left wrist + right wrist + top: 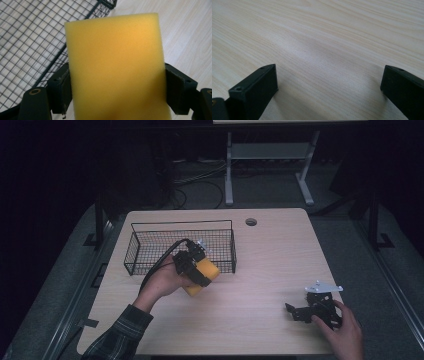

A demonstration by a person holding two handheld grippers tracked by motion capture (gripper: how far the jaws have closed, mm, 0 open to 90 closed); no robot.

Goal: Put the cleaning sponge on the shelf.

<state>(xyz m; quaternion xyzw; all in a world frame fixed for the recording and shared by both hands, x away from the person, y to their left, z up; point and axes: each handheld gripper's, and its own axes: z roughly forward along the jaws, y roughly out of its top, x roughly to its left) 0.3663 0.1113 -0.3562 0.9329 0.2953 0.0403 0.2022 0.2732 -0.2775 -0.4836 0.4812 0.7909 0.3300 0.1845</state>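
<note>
A yellow sponge sits clamped between the two black jaws of my left gripper, lifted just off the table beside the front right corner of a black wire basket. Near the table's front right, my right gripper rests low over the bare wood, open, with nothing between its fingers.
The light wood table has a round cable hole at the back. The basket holds nothing that I can see. A white desk frame and cables stand on the dark floor behind.
</note>
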